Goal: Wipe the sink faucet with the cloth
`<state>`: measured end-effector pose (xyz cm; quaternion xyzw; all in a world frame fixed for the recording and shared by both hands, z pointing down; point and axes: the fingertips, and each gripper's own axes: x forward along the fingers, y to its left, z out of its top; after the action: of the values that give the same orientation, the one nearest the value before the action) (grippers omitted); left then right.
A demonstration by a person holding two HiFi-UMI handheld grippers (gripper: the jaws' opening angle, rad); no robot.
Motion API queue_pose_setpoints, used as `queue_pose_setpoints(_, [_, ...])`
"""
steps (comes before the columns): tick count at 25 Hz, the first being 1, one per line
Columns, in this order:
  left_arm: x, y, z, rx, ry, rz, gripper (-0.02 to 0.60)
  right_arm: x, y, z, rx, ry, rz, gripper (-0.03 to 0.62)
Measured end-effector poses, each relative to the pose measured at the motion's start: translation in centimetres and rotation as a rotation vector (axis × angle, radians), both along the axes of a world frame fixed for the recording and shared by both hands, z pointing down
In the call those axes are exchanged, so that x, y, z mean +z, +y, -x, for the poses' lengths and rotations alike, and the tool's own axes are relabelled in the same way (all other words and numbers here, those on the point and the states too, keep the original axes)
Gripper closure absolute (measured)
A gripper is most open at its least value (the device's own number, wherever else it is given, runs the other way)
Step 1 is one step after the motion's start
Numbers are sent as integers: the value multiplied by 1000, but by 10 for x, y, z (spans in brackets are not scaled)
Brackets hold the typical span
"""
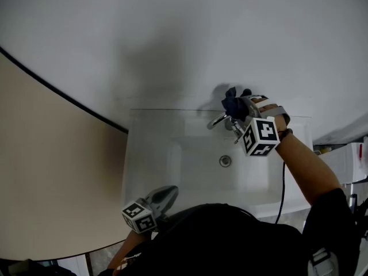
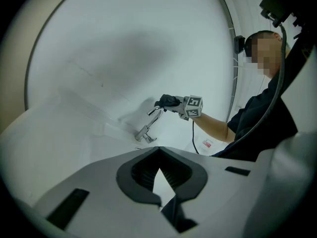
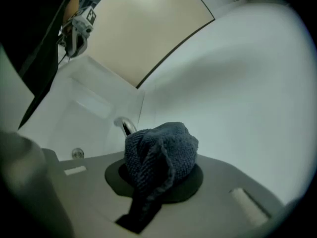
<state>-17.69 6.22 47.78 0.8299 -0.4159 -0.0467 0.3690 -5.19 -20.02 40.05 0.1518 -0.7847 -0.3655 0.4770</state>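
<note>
The right gripper (image 1: 237, 115) pinches a dark blue knitted cloth (image 3: 161, 155) by the curved chrome faucet (image 1: 218, 121) at the white sink's (image 1: 149, 154) back edge. Only the left gripper's (image 2: 161, 190) own view shows its jaws pressed together, empty.

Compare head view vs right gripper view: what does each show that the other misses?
Head view only: the marker cube, the forearm behind it and the black cable.
Right gripper view only: the grip itself. The right gripper is shut on the cloth, with a tail of the cloth hanging down between the jaws.
Both: the cloth up at the faucet, the drain, the left gripper off to the side, and the beige panel.
</note>
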Motion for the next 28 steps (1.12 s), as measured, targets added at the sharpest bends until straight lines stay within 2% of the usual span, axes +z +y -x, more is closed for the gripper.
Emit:
queue_pose_setpoints(3, [-1, 1, 1, 4, -5, -10, 581, 11, 37, 42, -72, -13, 59, 542])
queue_pose_setpoints(7, [-1, 4, 6, -9, -8, -4, 581, 31, 49, 60, -68, 34, 31, 546])
queue_pose_setpoints(9, [1, 5, 8, -16, -9, 1, 581, 35, 57, 57, -84, 18, 96, 546])
queue_pose_setpoints(11, [2, 5, 8, -21, -7, 1, 581, 45, 77, 44, -111, -11, 211, 542])
queue_pose_setpoints(12, [2, 6, 8, -23, -6, 1, 581, 49, 82, 31, -92, -55, 279, 542])
queue_pose_setpoints(13, [3, 7, 9, -23, -7, 3, 581, 54, 78, 12, -34, -121, 350, 542])
queue_pose_setpoints(15, [4, 9, 10, -16, -15, 18, 581, 70, 45, -41, 179, -255, 479, 542])
queue_pose_setpoints(17, [8, 10, 8, -6, -24, 38, 581, 101, 4, -93, 382, -295, 557, 542])
queue_pose_setpoints(18, [10, 9, 5, -1, -29, 46, 581, 120, -13, -112, 435, -272, 570, 542])
queue_pose_setpoints(20, [10, 7, -2, 11, -40, 56, 581, 155, -37, -126, 430, -168, 543, 542])
queue_pose_setpoints(25, [5, 5, -14, 15, -79, 73, 581, 210, -55, -100, 152, 179, 361, 542])
queue_pose_setpoints(28, [5, 6, -9, -4, -99, 86, 581, 234, -56, -88, 50, 305, 298, 542])
